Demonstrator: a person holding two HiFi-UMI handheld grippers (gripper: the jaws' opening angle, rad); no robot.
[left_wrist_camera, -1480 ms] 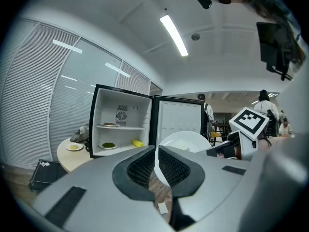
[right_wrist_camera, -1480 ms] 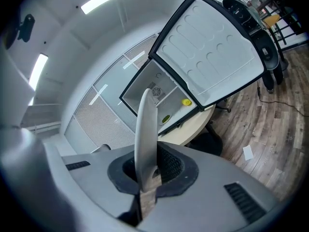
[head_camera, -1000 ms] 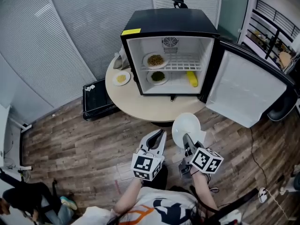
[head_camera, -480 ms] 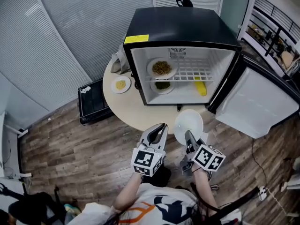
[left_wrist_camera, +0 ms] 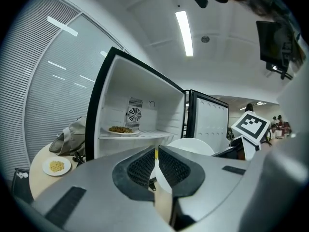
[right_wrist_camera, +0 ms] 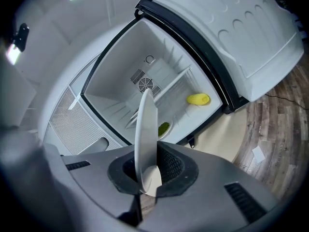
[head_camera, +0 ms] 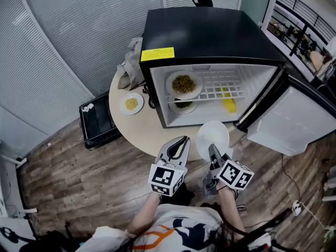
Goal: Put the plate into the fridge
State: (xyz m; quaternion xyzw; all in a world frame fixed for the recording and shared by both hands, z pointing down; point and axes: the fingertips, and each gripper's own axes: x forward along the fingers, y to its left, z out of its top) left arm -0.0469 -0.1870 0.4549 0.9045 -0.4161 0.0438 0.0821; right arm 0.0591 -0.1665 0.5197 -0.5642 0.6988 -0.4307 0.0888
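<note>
While the person stands facing it, the black fridge (head_camera: 210,35) sits dead ahead of both grippers with its door (head_camera: 294,122) swung wide open, off to the right of the right gripper (head_camera: 212,150). It stands on a round beige table (head_camera: 139,133), whose near edge is just in front of the jaws. A black case (head_camera: 97,121) lies on the wood floor, well off to the left of the left gripper (head_camera: 182,142).

The right gripper is pinching the white plate (head_camera: 212,138) by its near rim. The plate lies roughly flat, face up, and sticks straight out ahead of the jaws toward the fridge opening, so in the right gripper view it shows as a thin edge-on sliver. It's not inside: it hangs over the table edge just short of the fridge's lower sill. The left gripper rides just beside it on the left, jaws pressed together with nothing between them.

Inside, ahead and a bit left of the plate, a dish of brownish food (head_camera: 184,84) is on the wire shelf, a dish of greens (head_camera: 182,106) sits under it, and a yellow thing (head_camera: 228,105) lies to the right. A small plate of yellow food (head_camera: 131,103) is on the table, left of the fridge.

Compared with a second ago, both grippers and the plate have come closer to the fridge; the plate was out over the floor then.
</note>
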